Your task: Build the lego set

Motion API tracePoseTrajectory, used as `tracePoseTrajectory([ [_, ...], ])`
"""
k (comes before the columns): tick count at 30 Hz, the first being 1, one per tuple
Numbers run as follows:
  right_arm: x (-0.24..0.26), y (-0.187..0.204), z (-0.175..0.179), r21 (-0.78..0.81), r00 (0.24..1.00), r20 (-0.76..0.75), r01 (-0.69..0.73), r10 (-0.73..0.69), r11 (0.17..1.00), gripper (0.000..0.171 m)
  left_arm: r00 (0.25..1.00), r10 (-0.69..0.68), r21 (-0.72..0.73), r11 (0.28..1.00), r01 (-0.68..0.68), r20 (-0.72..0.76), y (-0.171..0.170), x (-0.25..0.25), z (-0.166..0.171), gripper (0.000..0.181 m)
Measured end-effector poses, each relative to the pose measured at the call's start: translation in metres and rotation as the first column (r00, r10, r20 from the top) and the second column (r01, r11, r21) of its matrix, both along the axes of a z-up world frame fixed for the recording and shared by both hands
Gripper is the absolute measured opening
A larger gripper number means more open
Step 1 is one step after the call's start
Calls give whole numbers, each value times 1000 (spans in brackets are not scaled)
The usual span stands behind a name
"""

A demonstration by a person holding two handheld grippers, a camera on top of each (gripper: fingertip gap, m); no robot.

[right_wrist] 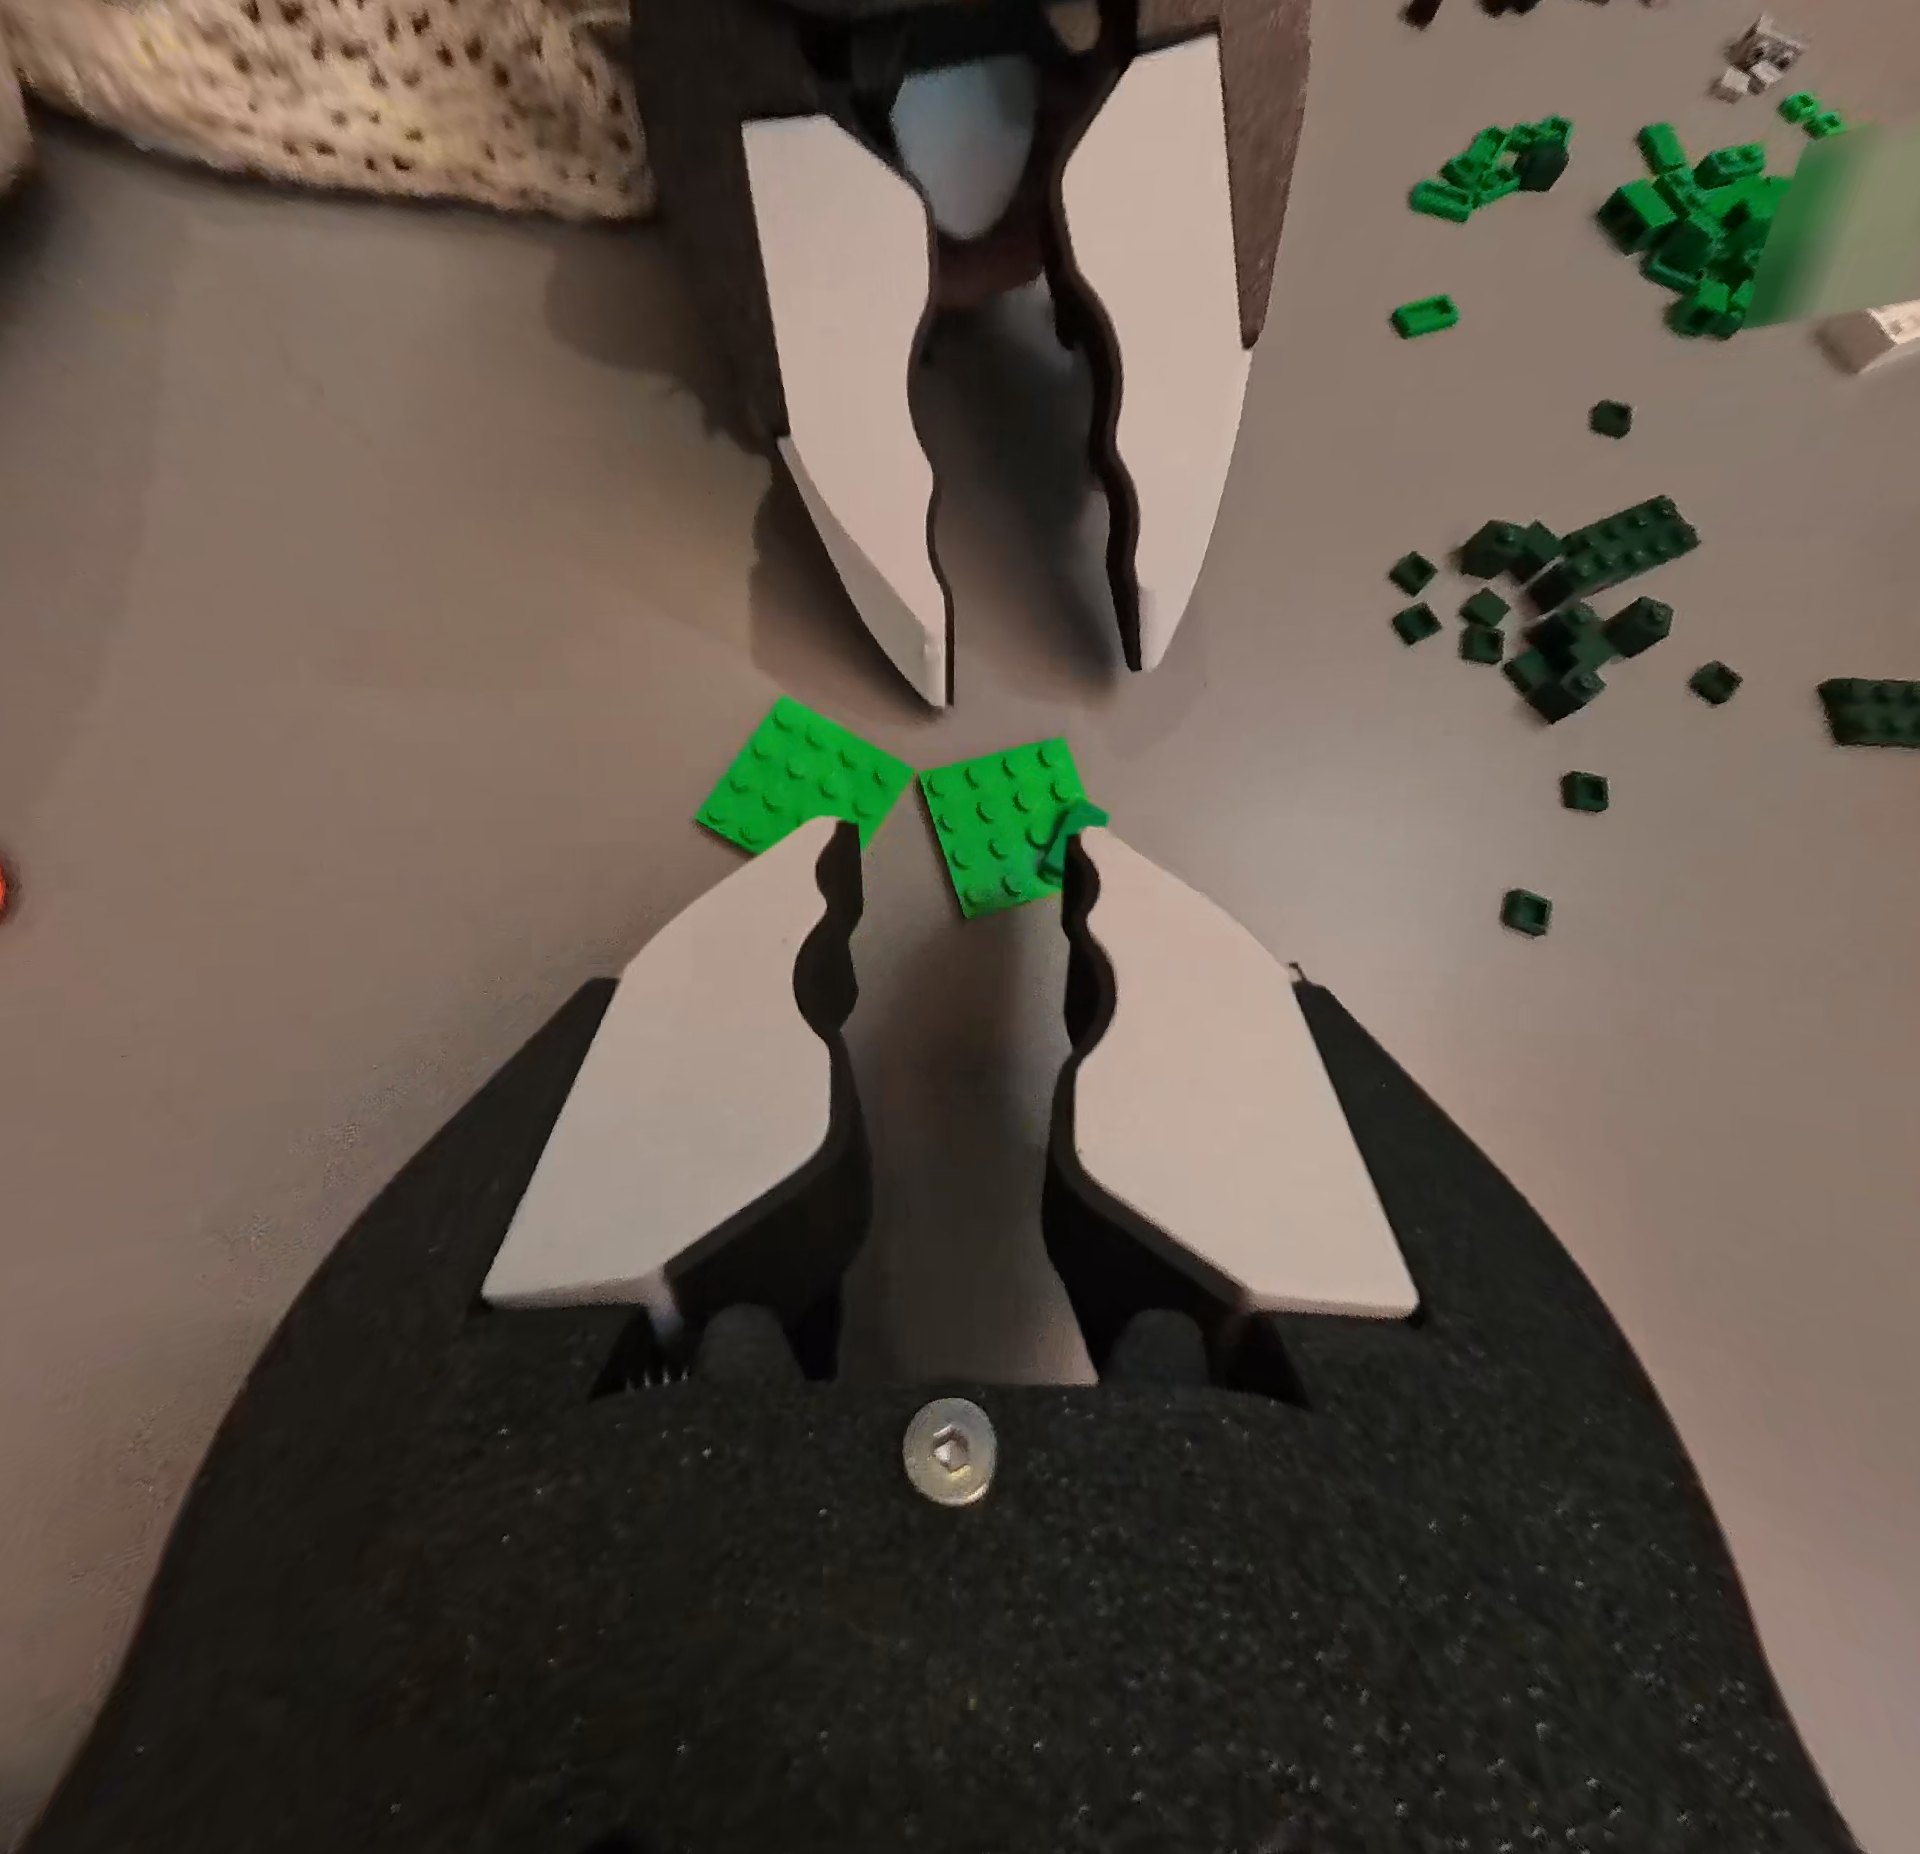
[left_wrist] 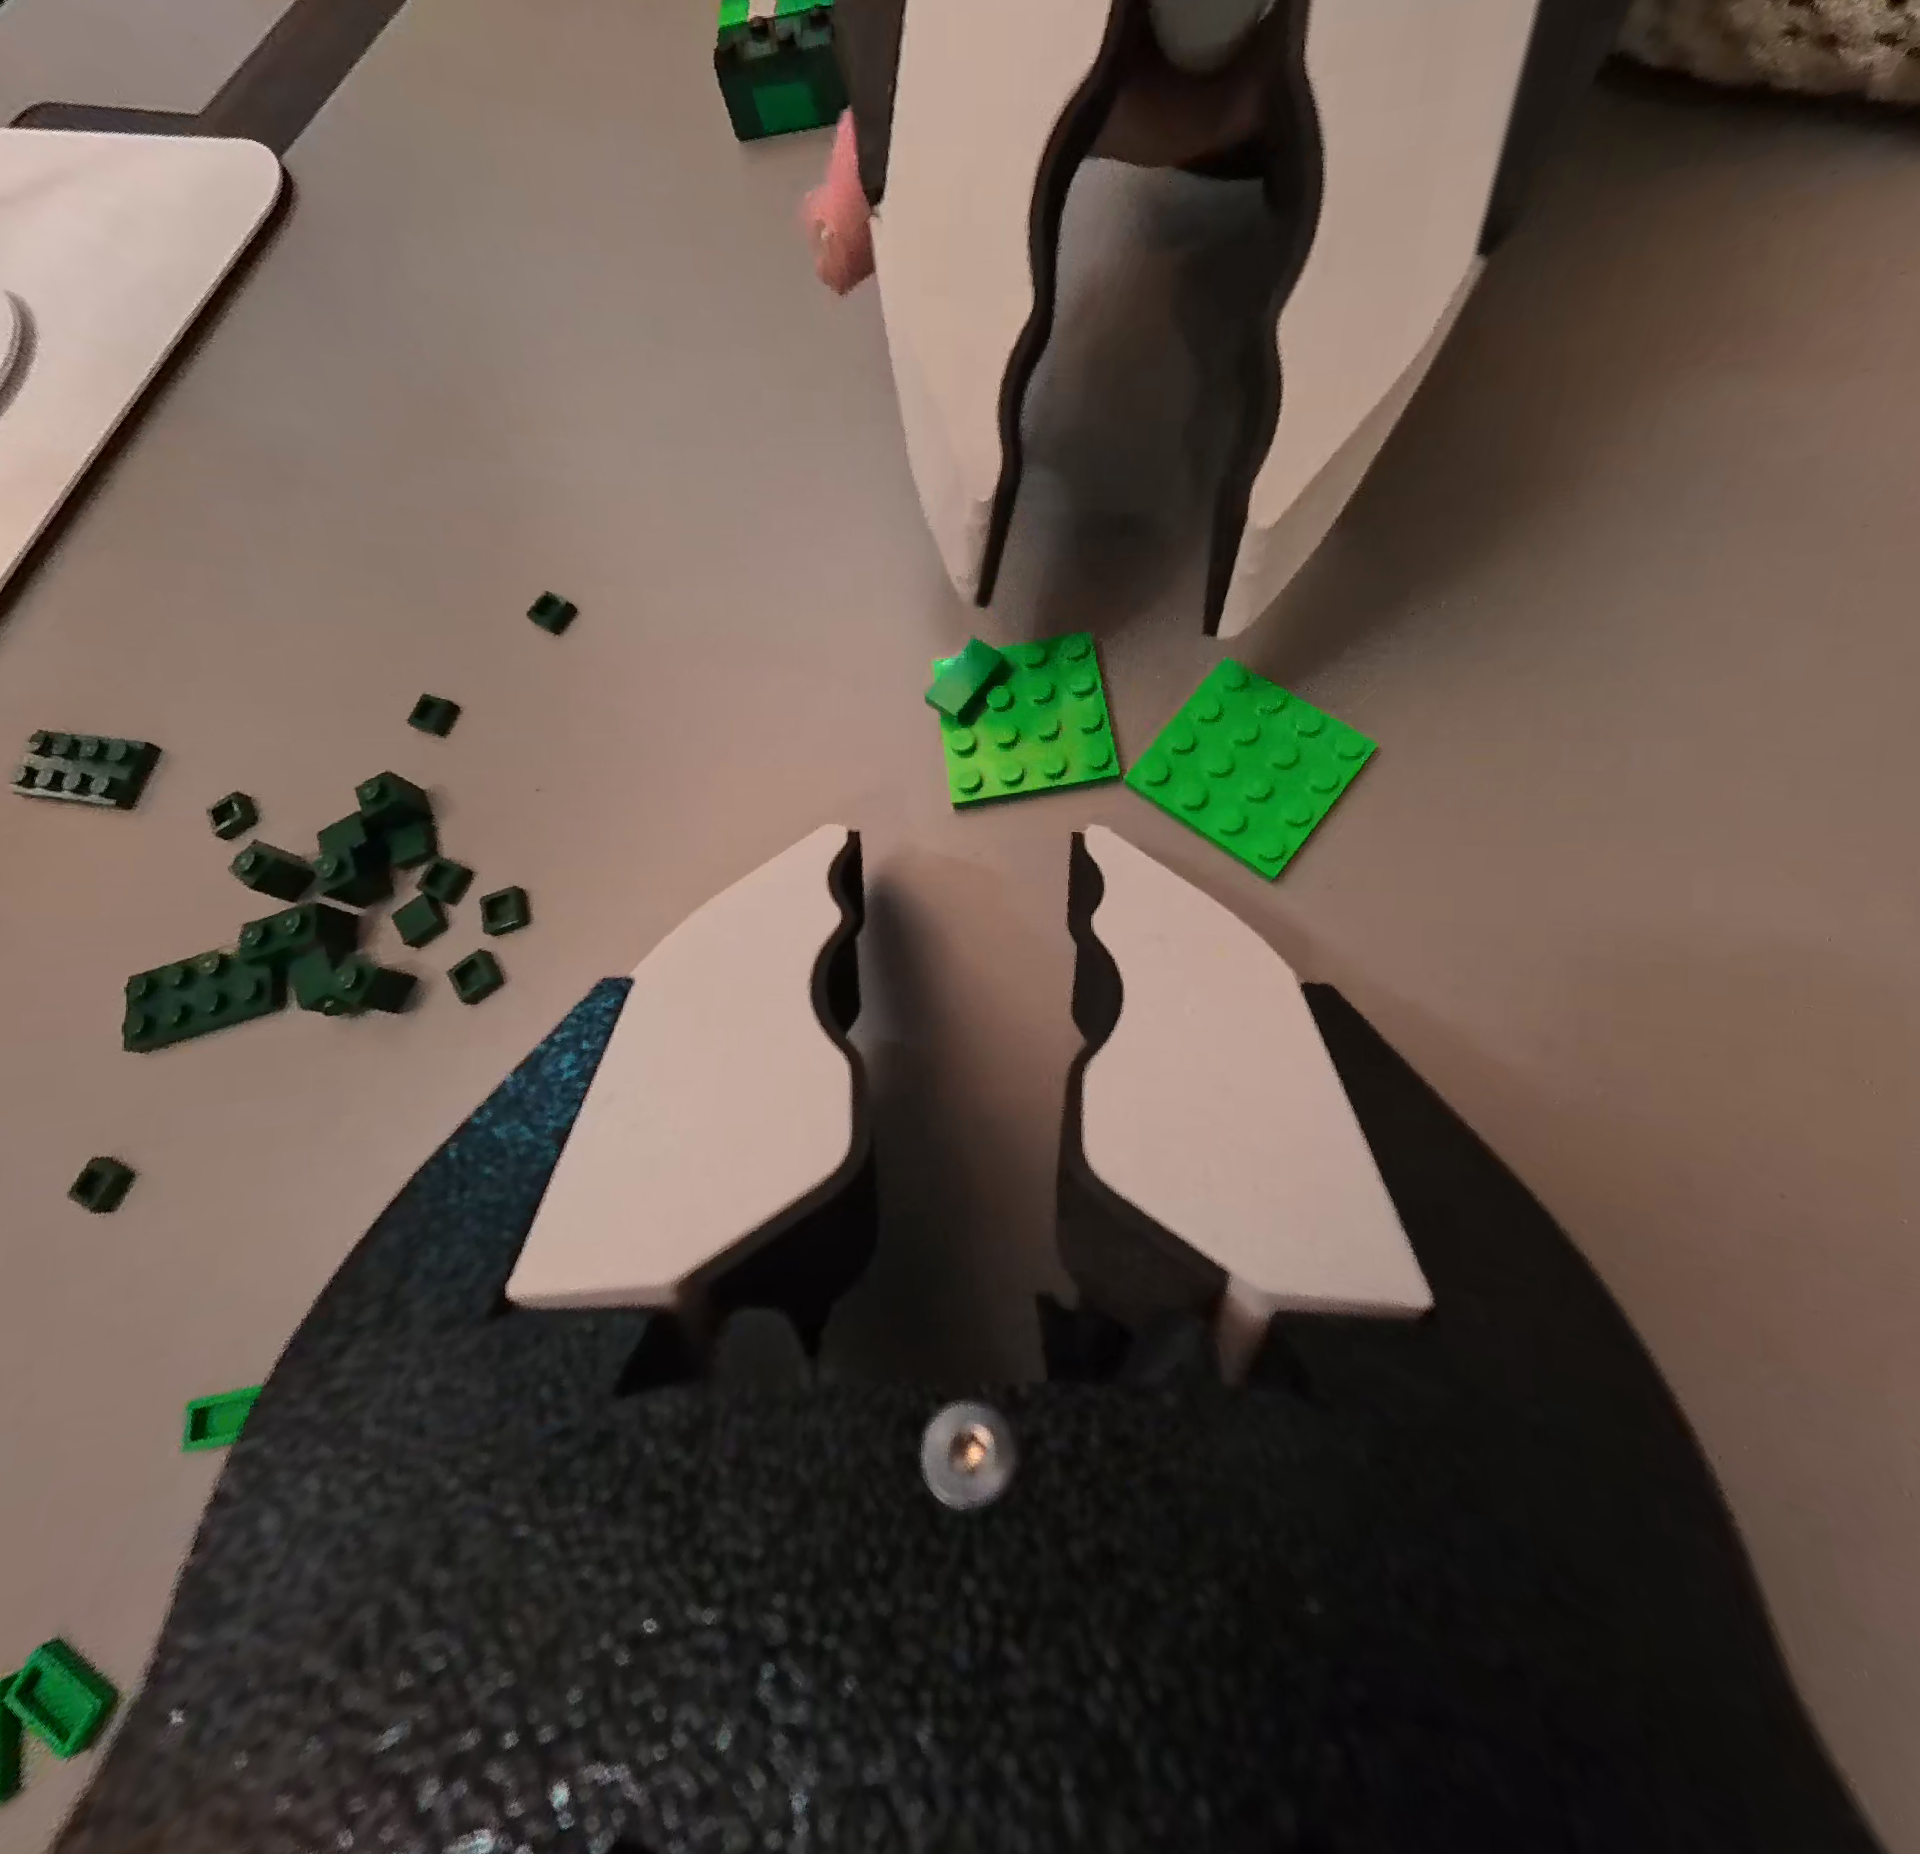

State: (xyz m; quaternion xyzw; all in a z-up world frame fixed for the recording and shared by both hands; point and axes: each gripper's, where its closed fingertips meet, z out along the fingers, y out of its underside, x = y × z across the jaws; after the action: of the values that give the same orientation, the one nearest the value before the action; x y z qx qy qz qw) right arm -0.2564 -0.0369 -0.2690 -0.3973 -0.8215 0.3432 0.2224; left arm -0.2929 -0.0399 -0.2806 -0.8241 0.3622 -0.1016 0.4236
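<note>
Two bright green square plates lie side by side on the grey table. One plate (left_wrist: 1039, 729) (right_wrist: 997, 828) carries a small green piece (left_wrist: 966, 677) (right_wrist: 1075, 830) lying tilted on its corner. The other plate (left_wrist: 1252, 765) (right_wrist: 800, 776) is bare. My left gripper (left_wrist: 966, 843) is open and empty just short of the plates. My right gripper (right_wrist: 966, 838) is open and empty on the opposite side, and it shows facing me in the left wrist view (left_wrist: 1096, 615). The left gripper shows in the right wrist view (right_wrist: 1039, 682).
A heap of dark green bricks (left_wrist: 312, 900) (right_wrist: 1558, 609) lies to one side. Bright green pieces (right_wrist: 1683, 215) lie farther off. A built green cube (left_wrist: 779, 48) stands at the back. A pale tray (left_wrist: 114, 277) and a knitted cloth (right_wrist: 312, 69) sit at the edges. Left tips to right tips: about 4 centimetres. The built green cube (left_wrist: 779, 48) is about equally far from each gripper, around 20 centimetres.
</note>
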Motion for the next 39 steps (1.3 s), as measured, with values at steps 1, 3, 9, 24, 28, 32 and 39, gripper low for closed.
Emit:
tracePoseTrajectory([
  [1,0,2,-1,1,1000,-4,-11,11,1000,38,1000,-4,-1,1000,4,-1,0,0,0,38],
  [3,-4,9,-3,-11,1000,-7,1,-1,1000,39,1000,-13,-3,1000,13,-6,-1,2,-1,38],
  [9,-11,15,-15,-10,997,46,-60,60,998,44,1000,-27,-14,1000,27,-8,-3,3,-2,38],
  [24,-20,6,-17,-38,992,87,-89,92,995,33,1000,-14,9,1000,14,-3,0,1,1,44],
  [28,-24,6,-17,-43,994,87,-59,62,997,33,999,34,-22,999,-34,-1,5,0,-2,47],
  [32,-25,6,-17,-43,995,87,-46,49,998,33,999,43,-59,997,-41,25,6,2,-3,44],
  [39,-30,5,-11,-111,998,65,-17,25,994,32,999,37,-78,996,-37,1,5,5,-3,42],
])
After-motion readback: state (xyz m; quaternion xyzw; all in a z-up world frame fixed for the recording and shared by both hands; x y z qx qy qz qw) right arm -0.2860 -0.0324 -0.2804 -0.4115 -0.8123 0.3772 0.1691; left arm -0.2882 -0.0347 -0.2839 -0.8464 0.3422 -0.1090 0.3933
